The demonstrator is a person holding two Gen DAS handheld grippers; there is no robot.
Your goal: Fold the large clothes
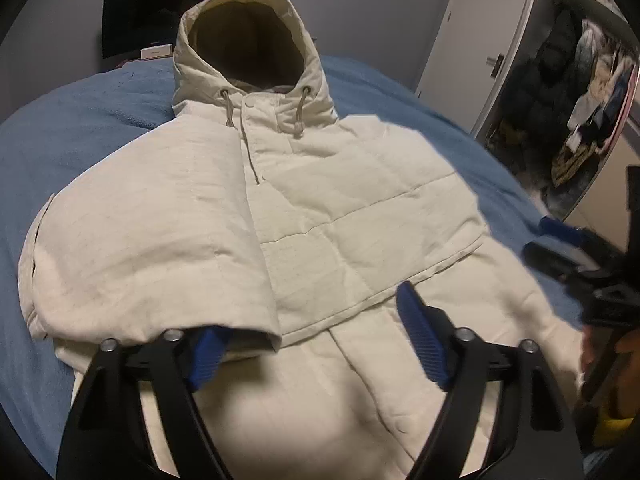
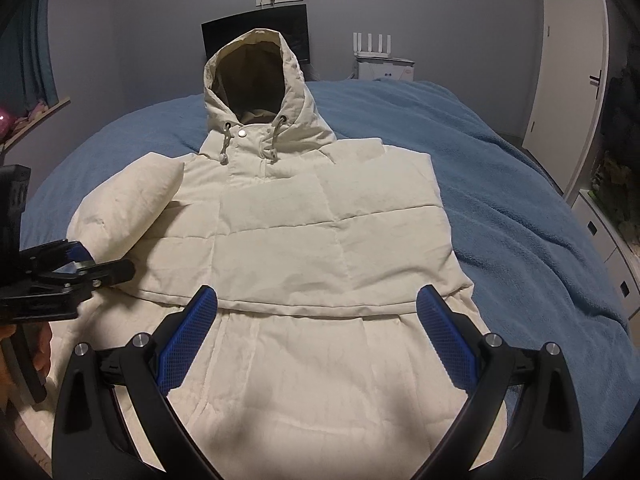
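A cream hooded puffer jacket point(image 1: 320, 208) lies front-up on the blue bed, hood point(image 1: 248, 36) propped upright at the far end. Its left sleeve point(image 1: 152, 232) is folded in over the chest. My left gripper point(image 1: 312, 320) is open just above the sleeve cuff and lower front; its left pad is partly under the cuff edge. In the right wrist view the jacket point(image 2: 312, 240) fills the middle, and my right gripper point(image 2: 316, 300) is open above the lower front, holding nothing. The left gripper point(image 2: 76, 268) shows at the left edge there.
A blue blanket point(image 2: 500, 184) covers the bed on all sides of the jacket. A dark monitor point(image 2: 256, 28) and white router point(image 2: 376, 46) stand behind the bed. A white door point(image 2: 568, 72) and a cluttered wardrobe point(image 1: 580, 92) are to the right.
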